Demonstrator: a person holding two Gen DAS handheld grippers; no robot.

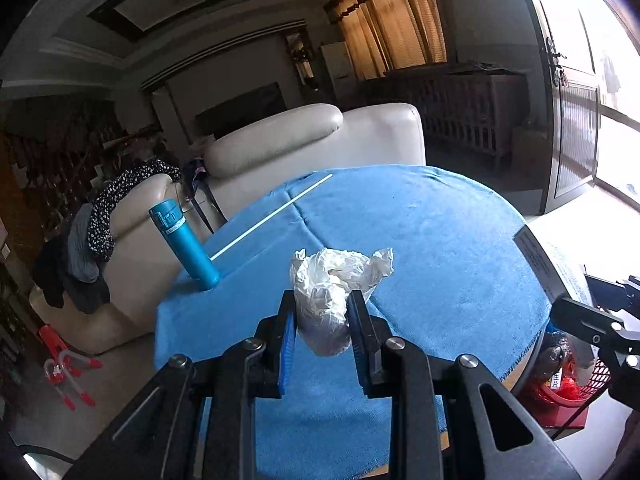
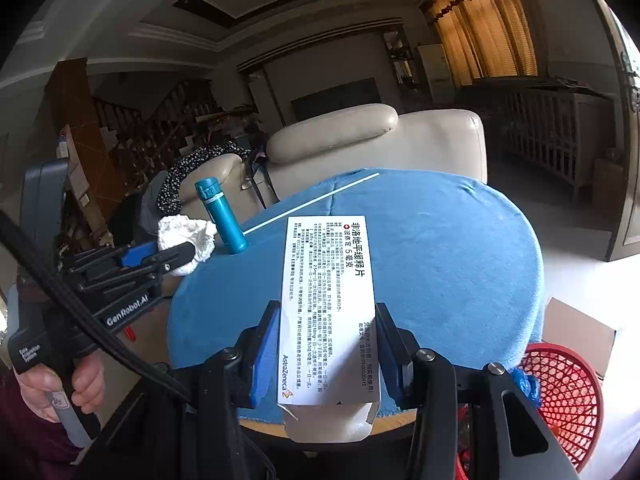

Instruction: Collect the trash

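My left gripper (image 1: 322,312) is shut on a crumpled white plastic bag (image 1: 332,284), held above the near part of the blue cloth on the round table (image 1: 440,240). The right wrist view shows that same left gripper (image 2: 188,250) and the white bag (image 2: 184,232) off the table's left edge. Between the blue pads of my right gripper (image 2: 326,332) a white medicine box (image 2: 328,288) with black print is clamped, lifted over the table's near edge. A red mesh basket (image 2: 568,396) with some trash in it stands on the floor at the lower right.
On the cloth stand a teal bottle (image 1: 184,240) at the left and a thin white stick (image 1: 272,216) running toward the far edge. A cream sofa (image 1: 312,140) with clothes draped over it stands behind the table. A red and white toy (image 1: 68,372) lies on the floor at the left.
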